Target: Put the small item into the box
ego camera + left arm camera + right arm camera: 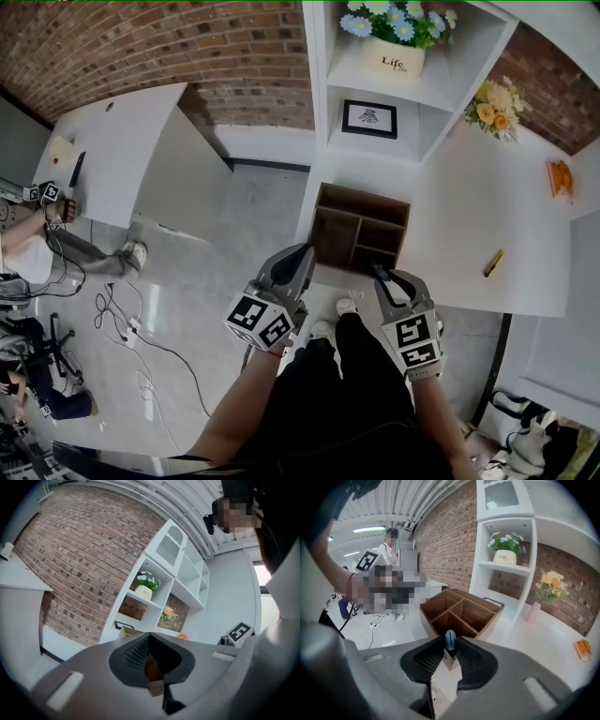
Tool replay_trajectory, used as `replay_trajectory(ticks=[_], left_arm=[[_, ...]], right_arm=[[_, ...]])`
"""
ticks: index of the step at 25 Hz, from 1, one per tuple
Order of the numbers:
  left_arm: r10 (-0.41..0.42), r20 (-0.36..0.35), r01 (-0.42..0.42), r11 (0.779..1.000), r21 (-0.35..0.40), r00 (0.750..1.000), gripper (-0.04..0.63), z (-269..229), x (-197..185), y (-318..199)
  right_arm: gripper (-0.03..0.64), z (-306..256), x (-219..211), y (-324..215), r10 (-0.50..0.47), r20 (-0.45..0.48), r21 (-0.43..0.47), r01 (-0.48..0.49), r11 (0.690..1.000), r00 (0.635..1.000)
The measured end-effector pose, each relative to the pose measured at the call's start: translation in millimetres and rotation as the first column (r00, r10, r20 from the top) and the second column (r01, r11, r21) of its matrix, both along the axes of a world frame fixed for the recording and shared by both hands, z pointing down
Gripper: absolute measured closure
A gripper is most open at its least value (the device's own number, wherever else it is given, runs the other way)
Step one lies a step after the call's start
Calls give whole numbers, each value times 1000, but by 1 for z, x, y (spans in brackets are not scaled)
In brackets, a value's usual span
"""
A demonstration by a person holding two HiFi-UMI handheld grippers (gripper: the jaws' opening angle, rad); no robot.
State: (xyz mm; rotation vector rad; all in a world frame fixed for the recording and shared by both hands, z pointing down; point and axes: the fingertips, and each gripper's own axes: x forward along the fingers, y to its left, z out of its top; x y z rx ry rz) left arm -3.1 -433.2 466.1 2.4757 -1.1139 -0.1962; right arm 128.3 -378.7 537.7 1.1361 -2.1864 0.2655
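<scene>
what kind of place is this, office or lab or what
Probably an office-style workroom or lab. White desks and a white shelf unit stand against a brick wall, and loose cables trail across the floor.

This looks like a test lab or recording studio dressed up as a tidy office or living room. A brick wall [234,56] backs a white shelf unit [319,112] holding a flower pot [393,54] and a framed picture [368,118], with white tables [469,216] to its left and right. The working side shows at the left: loose cables [141,333] trail over the grey floor [234,234], near another person [84,253] with a marker cube [45,192]. Overhead run bare pipes [422,503] and strip lights [365,529].
</scene>
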Motion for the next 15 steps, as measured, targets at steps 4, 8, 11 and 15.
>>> replay_trajectory(ticks=[4, 8, 11, 15], left_arm=[[11, -7, -11, 1000, -1, 1000, 594, 1, 4, 2], [28, -8, -28, 1000, -1, 1000, 594, 1, 9, 4], [39, -9, -39, 999, -1, 999, 594, 1, 11, 4], [55, -13, -55, 998, 1, 998, 594, 0, 15, 4]], right_arm=[[534, -2, 4, 3, 16, 3, 8, -16, 1000, 1000], [534, -7, 9, 6, 39, 4, 18, -39, 999, 999], [534, -11, 12, 8, 53, 12, 25, -53, 998, 999], [534, -16, 13, 9, 68, 23, 42, -69, 997, 997]])
